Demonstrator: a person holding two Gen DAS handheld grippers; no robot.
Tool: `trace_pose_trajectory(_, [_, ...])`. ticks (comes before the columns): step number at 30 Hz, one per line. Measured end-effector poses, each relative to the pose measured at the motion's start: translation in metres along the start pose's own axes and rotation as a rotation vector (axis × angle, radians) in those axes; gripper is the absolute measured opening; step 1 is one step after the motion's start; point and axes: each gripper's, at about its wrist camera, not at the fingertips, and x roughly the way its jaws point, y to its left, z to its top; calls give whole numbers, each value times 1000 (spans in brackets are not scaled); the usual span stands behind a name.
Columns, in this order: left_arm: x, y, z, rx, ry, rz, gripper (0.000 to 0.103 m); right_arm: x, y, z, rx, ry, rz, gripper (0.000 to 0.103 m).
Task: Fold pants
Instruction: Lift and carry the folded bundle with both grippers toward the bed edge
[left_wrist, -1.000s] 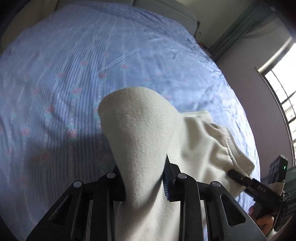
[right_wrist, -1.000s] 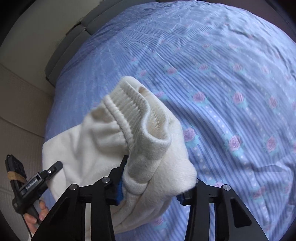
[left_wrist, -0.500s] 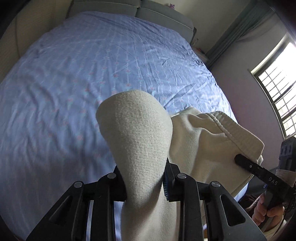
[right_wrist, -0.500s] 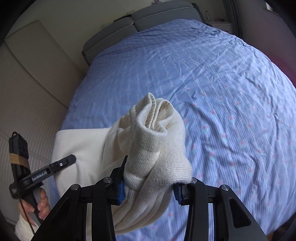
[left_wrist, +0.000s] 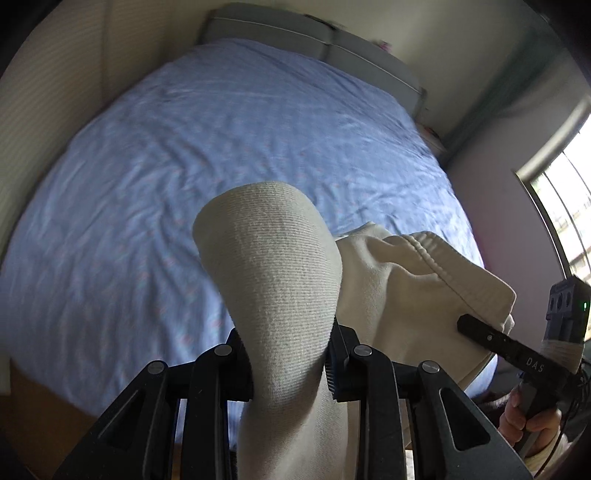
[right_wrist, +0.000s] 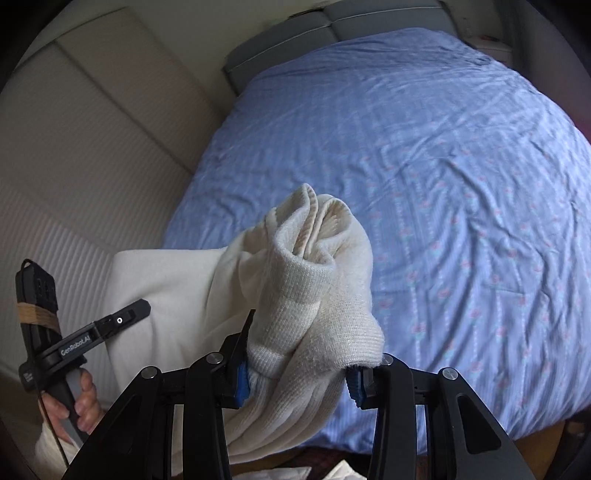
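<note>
The cream knitted pants (left_wrist: 273, 266) hang in the air above the near end of the blue bed. My left gripper (left_wrist: 291, 365) is shut on one bunched part of the pants, which bulges up between its fingers. My right gripper (right_wrist: 299, 373) is shut on the ribbed waistband end of the pants (right_wrist: 317, 266). The cloth stretches between the two. In the left wrist view the right gripper (left_wrist: 476, 328) shows at the right, holding the pants edge. In the right wrist view the left gripper (right_wrist: 136, 310) shows at the left against the cloth.
The bed with its blue flowered sheet (left_wrist: 221, 147) (right_wrist: 443, 166) spreads ahead, with a grey headboard (left_wrist: 314, 40) at the far end. A padded beige wall (right_wrist: 74, 147) runs along the left. A window (left_wrist: 561, 206) is at the right. Wooden floor shows below the bed's near edge.
Both grippers have risen and pulled back from the bed with the pants; far more of the bed and the headboard now show. The grips have not changed.
</note>
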Motion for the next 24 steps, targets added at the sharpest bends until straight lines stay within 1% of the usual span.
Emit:
trace_pose_trajectory(2, [-15,12,-13,-59,-10,24,28,3,15,-10,-45,20,42,41])
trace_pose_trajectory(4, [-29,23,-27,-87,-21,46,28,5,30,-19,-84,27,77,41])
trace_pose_trajectory(8, [-46,53,-44,-181,-29,45,27,5,64,-35,-139,51,110,41])
trace_pose_trajectory(10, [-54,62,-47,-200,-42,58,27,7,80,-36,-177,62,124,41])
trace_pose_trajectory(13, [-67,78,-49,-207,-85,61,27,10,103,-35,-217,61,140,41])
trace_pose_trajectory(16, [-77,101,-40,-217,-117,51,28,17,124,-32,-240,47,147,41])
trace_pose_trajectory(19, [-82,131,-21,-204,-134,44,28,28,149,-29,-254,29,150,41])
trace_pose_trajectory(22, [-86,163,5,-159,-122,32,27,48,178,-25,-238,15,140,41])
trace_pose_trajectory(24, [-88,188,25,-130,-90,20,27,64,199,-24,-201,6,124,41])
